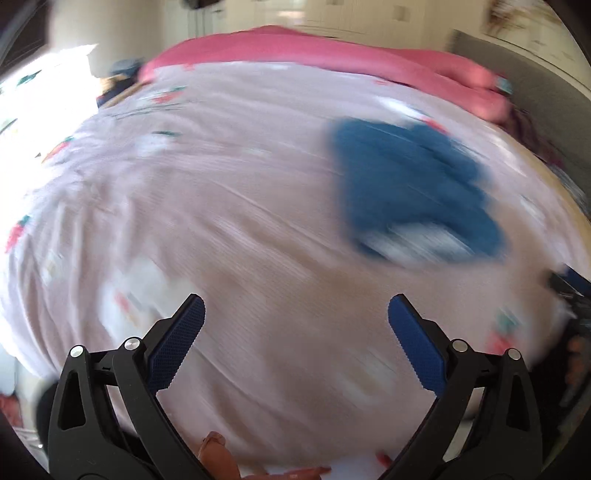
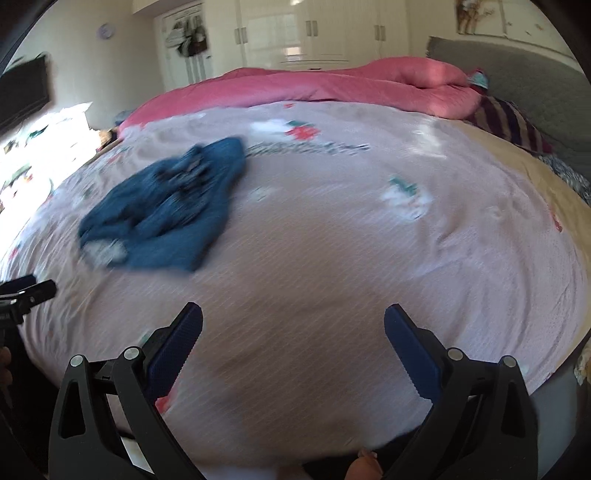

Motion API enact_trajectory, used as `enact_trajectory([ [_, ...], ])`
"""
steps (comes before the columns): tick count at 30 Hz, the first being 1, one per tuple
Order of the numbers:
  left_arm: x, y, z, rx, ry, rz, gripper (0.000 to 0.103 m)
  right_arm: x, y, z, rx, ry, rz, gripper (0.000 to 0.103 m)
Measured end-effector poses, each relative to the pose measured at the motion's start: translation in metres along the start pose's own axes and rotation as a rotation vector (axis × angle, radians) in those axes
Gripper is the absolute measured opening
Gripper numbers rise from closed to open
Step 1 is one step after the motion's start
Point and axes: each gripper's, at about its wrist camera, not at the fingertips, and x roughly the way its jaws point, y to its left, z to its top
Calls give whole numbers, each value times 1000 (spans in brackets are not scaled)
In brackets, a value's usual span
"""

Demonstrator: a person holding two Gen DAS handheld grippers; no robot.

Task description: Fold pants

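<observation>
Pants [image 2: 166, 206] crumpled on bedspread [image 2: 332, 258]

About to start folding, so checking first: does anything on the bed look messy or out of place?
Only the blue pants: they lie crumpled in a heap on the pink bedsheet, not spread flat. Both grippers, left and right, are open and hold nothing.

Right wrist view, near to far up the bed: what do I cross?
Open right claw → pale patterned sheet → crumpled blue pants → pink duvet → white wardrobe doors.
</observation>
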Motion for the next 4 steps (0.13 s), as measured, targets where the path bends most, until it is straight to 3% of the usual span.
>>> enact_trajectory([
  [4, 64, 64, 62, -33, 60, 176, 94, 55, -71, 57, 77, 62, -151, 98],
])
